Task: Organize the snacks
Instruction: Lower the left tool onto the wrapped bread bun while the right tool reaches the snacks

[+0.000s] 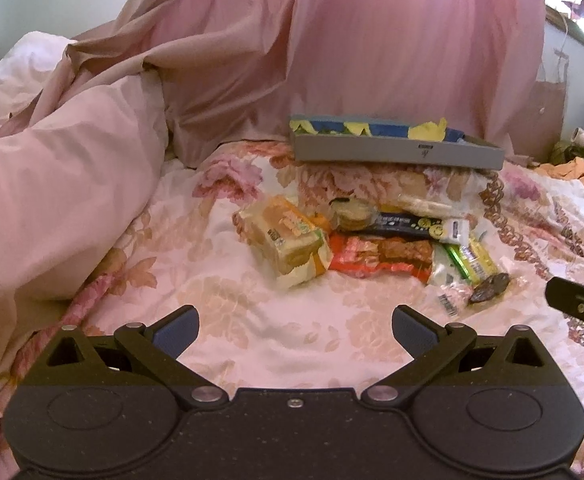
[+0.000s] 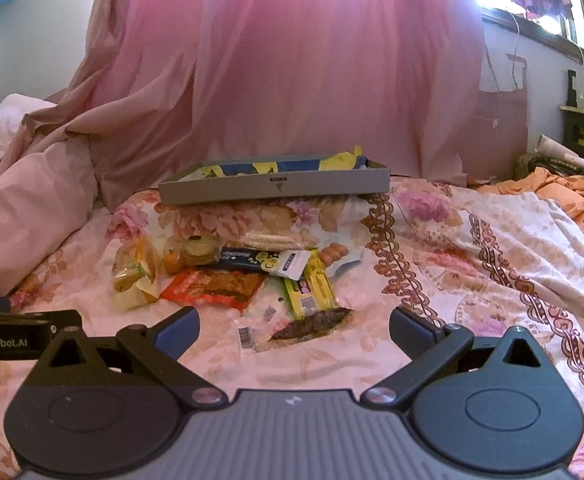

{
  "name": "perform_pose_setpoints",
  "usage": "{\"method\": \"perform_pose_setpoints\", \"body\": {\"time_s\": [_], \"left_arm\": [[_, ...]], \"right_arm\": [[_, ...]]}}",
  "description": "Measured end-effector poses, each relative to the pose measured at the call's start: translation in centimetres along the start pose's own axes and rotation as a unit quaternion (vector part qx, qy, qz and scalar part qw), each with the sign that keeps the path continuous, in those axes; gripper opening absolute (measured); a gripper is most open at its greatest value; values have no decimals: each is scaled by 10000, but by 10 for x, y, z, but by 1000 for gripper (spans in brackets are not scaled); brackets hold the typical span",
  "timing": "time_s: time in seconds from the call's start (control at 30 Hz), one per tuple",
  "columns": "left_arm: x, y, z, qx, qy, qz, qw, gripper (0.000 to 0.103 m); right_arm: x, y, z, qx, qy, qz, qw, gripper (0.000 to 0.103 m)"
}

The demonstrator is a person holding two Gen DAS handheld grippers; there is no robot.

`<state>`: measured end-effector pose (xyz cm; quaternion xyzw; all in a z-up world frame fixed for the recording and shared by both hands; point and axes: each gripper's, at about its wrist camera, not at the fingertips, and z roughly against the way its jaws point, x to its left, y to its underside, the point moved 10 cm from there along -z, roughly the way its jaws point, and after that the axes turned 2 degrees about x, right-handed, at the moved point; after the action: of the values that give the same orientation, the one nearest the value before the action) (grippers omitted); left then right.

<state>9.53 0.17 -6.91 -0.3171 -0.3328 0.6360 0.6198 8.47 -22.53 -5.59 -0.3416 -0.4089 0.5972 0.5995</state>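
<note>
Snacks (image 2: 252, 280) ahead of right claw (image 2: 294, 330)

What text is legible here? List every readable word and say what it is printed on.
"GenRobot.AI": on the left gripper body, seen in the right wrist view.
Gray box front label: too small to read.
Snack wrappers, such as the dark blue packet and green bar: print and barcodes too blurred to read.
</note>
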Motion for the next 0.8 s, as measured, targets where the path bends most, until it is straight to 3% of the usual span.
{"method": "perform_pose_setpoints", "body": {"time_s": [0.23, 0.5, 0.8], "left_arm": [[8, -8, -21, 203, -47, -1, 9998, 102], [27, -43, -60, 133, -127, 46, 9998, 102], [26, -69, -114, 325, 124, 90, 9994, 102]], "right_arm": [[2, 0, -13, 239, -76, 100, 9996, 103], [27, -3, -53, 598, -714, 789, 9925, 103], [49, -17, -109, 657, -1192, 1270, 9825, 103]]}}
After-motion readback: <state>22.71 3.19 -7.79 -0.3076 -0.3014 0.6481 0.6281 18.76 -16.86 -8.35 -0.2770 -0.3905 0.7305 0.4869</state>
